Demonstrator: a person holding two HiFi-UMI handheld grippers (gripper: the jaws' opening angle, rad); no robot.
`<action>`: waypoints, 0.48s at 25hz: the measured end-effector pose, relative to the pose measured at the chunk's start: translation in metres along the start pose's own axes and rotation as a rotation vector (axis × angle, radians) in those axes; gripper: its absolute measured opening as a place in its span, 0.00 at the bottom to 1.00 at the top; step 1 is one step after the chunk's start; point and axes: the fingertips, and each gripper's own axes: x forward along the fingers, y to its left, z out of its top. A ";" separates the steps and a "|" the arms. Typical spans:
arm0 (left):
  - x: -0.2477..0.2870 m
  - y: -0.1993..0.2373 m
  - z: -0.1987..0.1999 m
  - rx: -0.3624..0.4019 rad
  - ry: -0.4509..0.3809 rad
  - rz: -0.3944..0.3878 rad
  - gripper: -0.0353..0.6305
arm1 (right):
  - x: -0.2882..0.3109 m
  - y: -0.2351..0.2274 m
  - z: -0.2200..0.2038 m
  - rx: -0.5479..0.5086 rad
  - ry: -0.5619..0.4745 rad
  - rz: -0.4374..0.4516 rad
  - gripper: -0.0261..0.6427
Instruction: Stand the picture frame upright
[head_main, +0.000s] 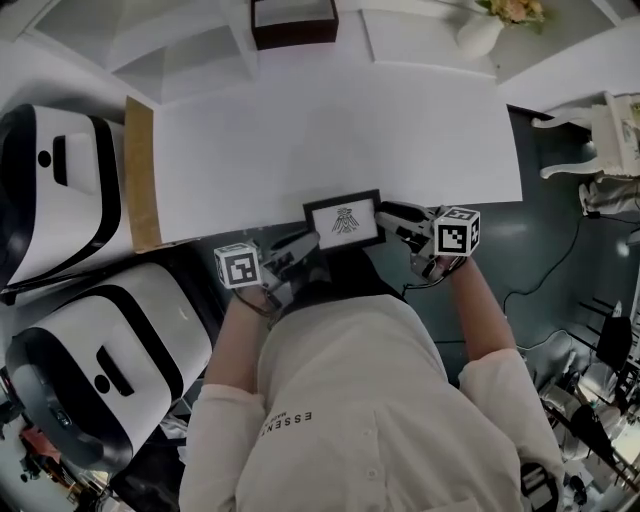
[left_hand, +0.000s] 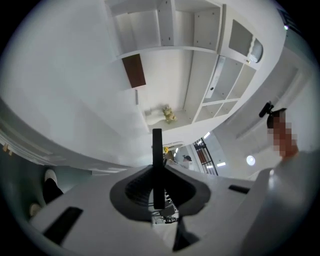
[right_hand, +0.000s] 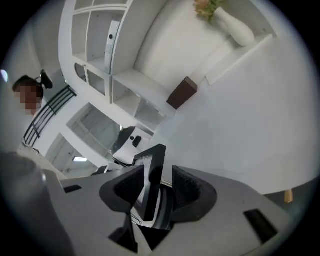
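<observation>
The black picture frame (head_main: 344, 221), with a white picture of a small dark figure, is at the front edge of the white table (head_main: 330, 130). Its face is turned up towards me. My left gripper (head_main: 303, 244) holds its left side. In the left gripper view the frame's thin black edge (left_hand: 157, 165) runs straight between the pads, and my left gripper (left_hand: 158, 189) is shut on it. My right gripper (head_main: 393, 214) is at the frame's right side. There the frame (right_hand: 152, 172) stands between the jaws of my right gripper (right_hand: 158, 192), with a gap to the right pad, so it is open.
A dark brown box (head_main: 293, 22) and a white vase with flowers (head_main: 480, 35) stand at the table's far side. A wooden strip (head_main: 140, 170) lines its left edge. Two white-and-black machines (head_main: 60, 190) (head_main: 100, 370) stand at the left, and a white chair (head_main: 615, 130) at the right.
</observation>
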 end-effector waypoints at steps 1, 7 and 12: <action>-0.002 -0.003 0.000 0.020 0.011 0.000 0.15 | -0.001 0.003 0.000 0.017 -0.009 0.025 0.30; -0.008 -0.017 0.003 0.059 0.030 -0.002 0.15 | -0.001 0.020 -0.005 0.071 -0.011 0.138 0.25; -0.013 -0.015 0.001 0.041 0.049 0.042 0.15 | -0.002 0.029 -0.004 0.115 -0.025 0.214 0.18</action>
